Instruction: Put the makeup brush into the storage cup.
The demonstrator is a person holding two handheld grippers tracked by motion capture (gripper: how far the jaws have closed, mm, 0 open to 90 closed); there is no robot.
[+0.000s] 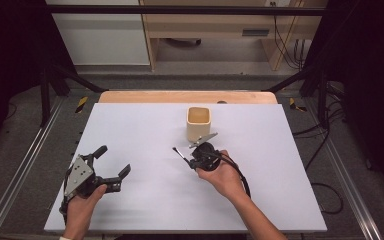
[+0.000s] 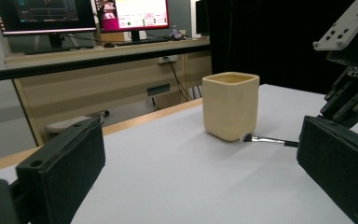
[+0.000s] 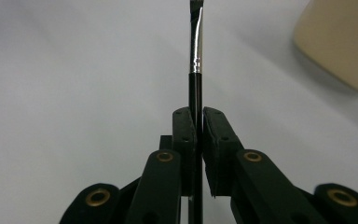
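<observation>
The right gripper (image 1: pixel 189 159) is closed on a thin paintbrush (image 1: pixel 180 153). In the right gripper view its two black fingers (image 3: pixel 184 135) stand together and clamp the black handle of the brush (image 3: pixel 195 88) between their pads. The handle goes straight out from the fingertips, then comes a shiny metal ferrule, and the dark bristles are at the far end, away from the fingers. In the high view the brush points from the fingertips toward the upper left, and its bristle end is free, with nothing touching it.

A cream cup (image 1: pixel 198 123) with rounded corners stands upright on the white table (image 1: pixel 280 190), just behind the right gripper and a little to the side of the brush tip. In the left gripper view the bristles (image 2: pixel 248 137) are very near the lower edge of the cup (image 2: pixel 230 111); whether they touch it I cannot tell. The cup opening faces up.

The left gripper (image 1: pixel 111 167) is held by the person's left hand (image 1: pixel 82 202), well apart from the brush and the cup. Its fingers (image 2: pixel 60 172) are wide apart and nothing is between them; beyond them the cup and the brush tip are visible, farther off on the table. The person's right hand (image 1: pixel 222 175) holds the body of the right gripper from below.
</observation>
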